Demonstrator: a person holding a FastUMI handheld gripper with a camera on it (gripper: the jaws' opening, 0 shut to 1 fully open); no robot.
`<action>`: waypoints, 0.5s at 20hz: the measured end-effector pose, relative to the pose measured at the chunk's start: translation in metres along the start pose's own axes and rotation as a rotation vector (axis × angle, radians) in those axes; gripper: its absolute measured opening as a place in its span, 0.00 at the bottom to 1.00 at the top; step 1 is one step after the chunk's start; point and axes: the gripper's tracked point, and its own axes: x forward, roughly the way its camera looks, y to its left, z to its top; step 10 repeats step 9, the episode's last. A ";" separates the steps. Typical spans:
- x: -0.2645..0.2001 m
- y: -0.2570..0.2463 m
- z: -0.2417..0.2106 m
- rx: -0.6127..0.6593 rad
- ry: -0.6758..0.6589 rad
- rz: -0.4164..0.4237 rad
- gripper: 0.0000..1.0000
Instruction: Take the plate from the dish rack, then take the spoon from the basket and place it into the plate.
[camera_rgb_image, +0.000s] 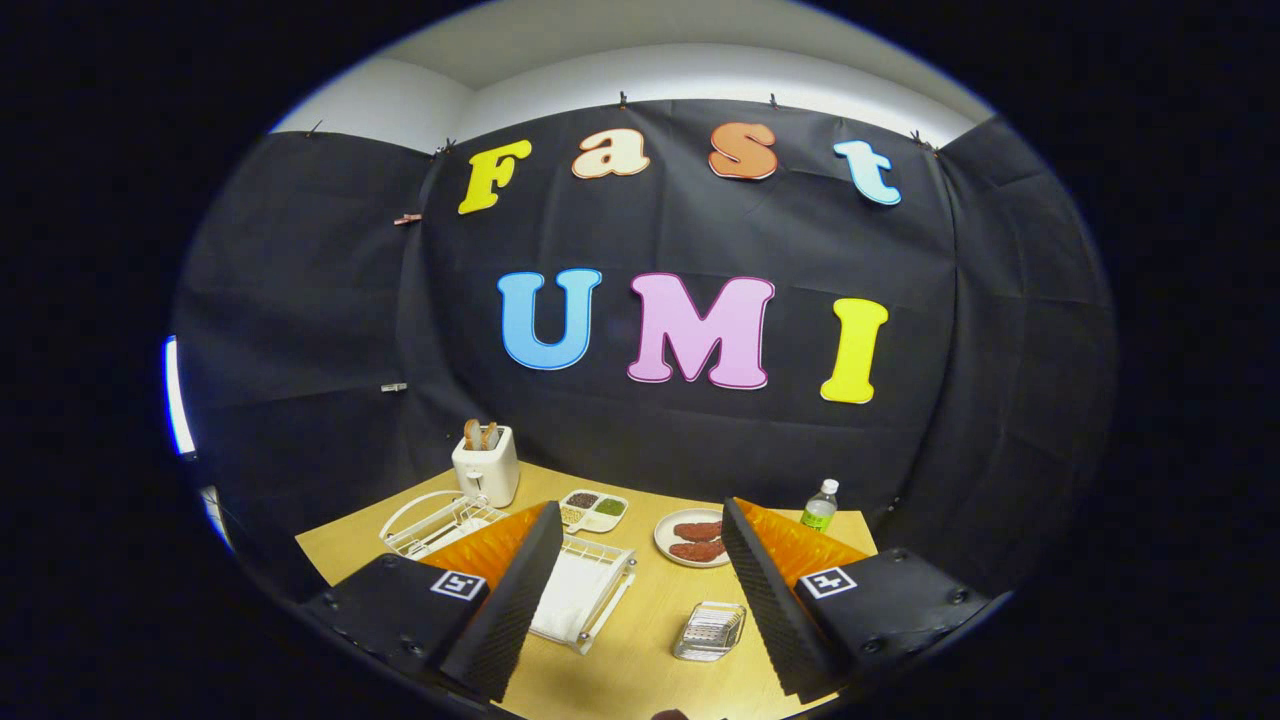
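On the wooden table, items as seen: one white wire dish rack behind the left finger, its plate not discernible; a white wire tray with a white cloth; a small clear basket between the fingers, spoon not made out; a plate bearing two reddish patties. Also a toaster, a seasoning dish, a bottle. The gripper hung above, fingers spread wide, grasping nothing. No spoon lay in any plate; progress could not be judged further.

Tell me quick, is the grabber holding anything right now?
Gripper: open, holding nothing, its fingers spread wide above the table.
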 end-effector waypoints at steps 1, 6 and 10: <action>-0.001 -0.007 -0.003 -0.005 0.005 -0.002 0.98; -0.002 -0.023 -0.003 -0.009 0.002 0.019 0.98; -0.003 -0.023 -0.002 0.000 0.002 0.052 0.98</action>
